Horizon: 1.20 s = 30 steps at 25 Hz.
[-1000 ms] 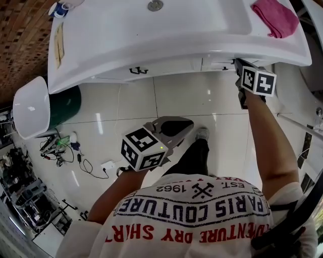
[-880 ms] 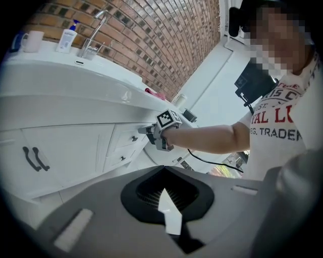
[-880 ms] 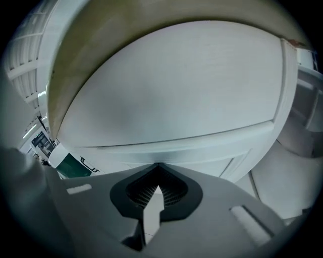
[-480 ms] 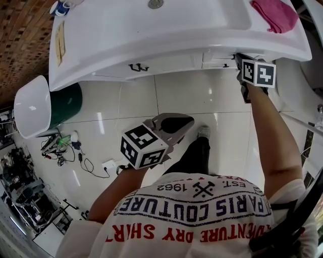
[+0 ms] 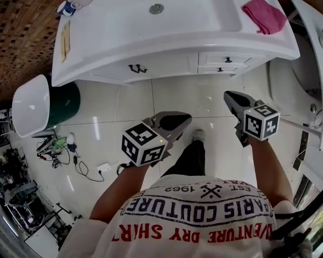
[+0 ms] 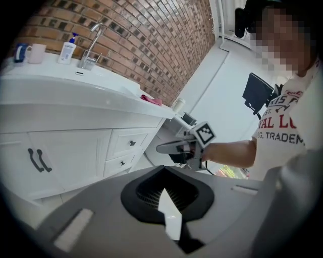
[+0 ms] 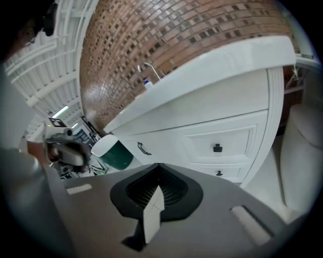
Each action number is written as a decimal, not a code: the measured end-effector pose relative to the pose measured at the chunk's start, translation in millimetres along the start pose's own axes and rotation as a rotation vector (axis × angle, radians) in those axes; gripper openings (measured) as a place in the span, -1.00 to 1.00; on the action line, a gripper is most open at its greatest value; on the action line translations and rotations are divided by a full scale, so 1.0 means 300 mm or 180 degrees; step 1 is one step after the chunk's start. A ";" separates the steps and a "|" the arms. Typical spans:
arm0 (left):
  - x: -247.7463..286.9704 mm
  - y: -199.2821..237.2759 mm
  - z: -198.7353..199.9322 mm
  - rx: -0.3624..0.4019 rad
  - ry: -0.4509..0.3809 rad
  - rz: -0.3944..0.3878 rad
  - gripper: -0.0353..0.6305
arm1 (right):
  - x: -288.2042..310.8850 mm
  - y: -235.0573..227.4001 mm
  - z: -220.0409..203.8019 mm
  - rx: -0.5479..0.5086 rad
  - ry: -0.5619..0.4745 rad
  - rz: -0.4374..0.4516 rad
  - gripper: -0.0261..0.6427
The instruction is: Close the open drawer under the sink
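The white vanity [image 5: 166,63] holds two small drawers at its right end. The upper drawer [image 7: 217,147] and the lower drawer [image 7: 219,173] both sit flush with the cabinet face, each with a dark knob. They also show in the head view as the upper drawer [image 5: 227,60] and the lower drawer [image 5: 220,69]. My right gripper [image 5: 229,95] hovers over the floor, well back from the drawers, shut and empty. My left gripper [image 5: 181,120] hangs lower and nearer the body, shut with nothing in it. From the left gripper view, the right gripper [image 6: 164,147] points toward the drawers.
A pink cloth [image 5: 263,15] lies on the counter's right end. The cabinet door has a pair of dark handles [image 5: 137,68]. A green bin [image 5: 68,103] with a white lid [image 5: 30,108] stands at the left. Cables and a power strip [image 5: 103,167] lie on the tiled floor.
My right gripper has pulled back from the drawer fronts toward the person. The left gripper has barely moved.
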State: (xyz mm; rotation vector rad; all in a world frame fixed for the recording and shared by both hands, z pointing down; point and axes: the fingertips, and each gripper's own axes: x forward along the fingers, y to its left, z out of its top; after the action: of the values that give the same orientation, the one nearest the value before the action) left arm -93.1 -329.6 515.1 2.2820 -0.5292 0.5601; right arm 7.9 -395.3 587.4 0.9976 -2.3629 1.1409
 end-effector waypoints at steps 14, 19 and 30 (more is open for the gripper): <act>-0.141 -0.616 -0.231 0.0460 -0.0400 0.0010 -0.92 | -0.608 0.724 -0.369 -0.0305 -0.0276 0.0904 -0.67; -0.226 -1.022 -0.445 0.0699 -0.0621 -0.0042 -0.92 | -0.953 0.917 -0.621 -0.0563 -0.0451 0.0924 -0.62; -0.431 -1.726 -0.712 0.1220 -0.0814 -0.0089 -0.92 | -1.533 1.268 -0.987 -0.0817 -0.0711 0.0905 -0.62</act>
State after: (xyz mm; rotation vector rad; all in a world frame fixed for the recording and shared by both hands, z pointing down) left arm 18.5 192.9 302.8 2.7446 -0.5481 0.3810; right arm 55.9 207.4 307.1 0.7516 -2.8132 0.8179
